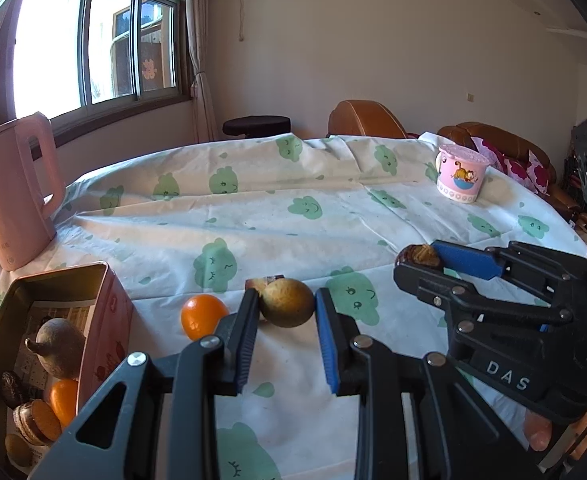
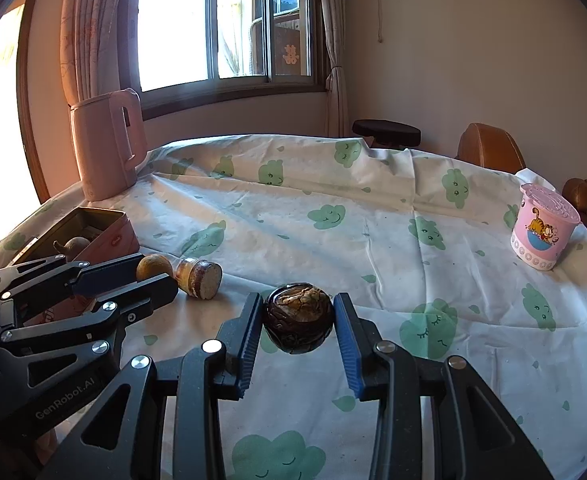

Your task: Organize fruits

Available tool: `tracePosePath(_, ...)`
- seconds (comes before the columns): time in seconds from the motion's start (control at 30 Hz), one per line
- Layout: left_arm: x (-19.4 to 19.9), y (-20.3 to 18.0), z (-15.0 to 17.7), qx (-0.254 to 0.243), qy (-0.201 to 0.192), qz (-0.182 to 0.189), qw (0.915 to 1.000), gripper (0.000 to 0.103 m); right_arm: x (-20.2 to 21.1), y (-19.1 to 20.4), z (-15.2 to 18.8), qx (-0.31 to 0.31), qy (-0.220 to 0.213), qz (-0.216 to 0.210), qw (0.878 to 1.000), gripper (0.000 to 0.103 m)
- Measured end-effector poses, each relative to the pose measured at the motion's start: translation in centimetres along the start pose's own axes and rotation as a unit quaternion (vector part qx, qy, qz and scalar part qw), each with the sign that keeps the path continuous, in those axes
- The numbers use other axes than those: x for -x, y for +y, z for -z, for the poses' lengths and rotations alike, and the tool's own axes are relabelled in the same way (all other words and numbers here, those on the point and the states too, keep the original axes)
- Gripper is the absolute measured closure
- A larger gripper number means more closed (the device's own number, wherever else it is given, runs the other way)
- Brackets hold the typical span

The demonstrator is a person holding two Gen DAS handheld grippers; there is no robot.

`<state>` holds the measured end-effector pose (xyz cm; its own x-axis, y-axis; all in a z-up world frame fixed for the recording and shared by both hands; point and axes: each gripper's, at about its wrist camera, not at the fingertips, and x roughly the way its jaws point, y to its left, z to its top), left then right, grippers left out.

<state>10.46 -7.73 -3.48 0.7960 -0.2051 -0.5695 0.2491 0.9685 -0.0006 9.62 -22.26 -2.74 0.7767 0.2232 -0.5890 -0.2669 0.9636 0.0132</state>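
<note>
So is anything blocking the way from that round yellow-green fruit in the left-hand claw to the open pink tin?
One thing, loosely: the small orange fruit lies on the tablecloth between the yellow-green fruit in the left gripper and the pink tin. The held fruit looks lifted, so it could probably pass over it.

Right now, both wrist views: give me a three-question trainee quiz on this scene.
1. True or false: the left hand-held gripper is empty.
2. Which does the right hand-held gripper hold? A) the orange B) the dark round fruit C) the pink cup
3. Fill in: the loose orange lies on the cloth beside the open ____.

Key:
1. False. It is shut on the brown fruit.
2. B. The dark round fruit sits between its pads; the pink cup stands far off on the cloth.
3. Tin, which already has fruit inside.
</note>
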Motion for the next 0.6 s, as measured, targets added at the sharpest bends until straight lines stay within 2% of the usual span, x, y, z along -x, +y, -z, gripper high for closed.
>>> tracePosePath(0.6, 1.7, 0.0, 0.2, 0.003, -0.044, -0.027, 0.9987, 0.073, 1.4, 0.2, 0.2, 0.008, -0.038, -0.003, 0.999, 0.065)
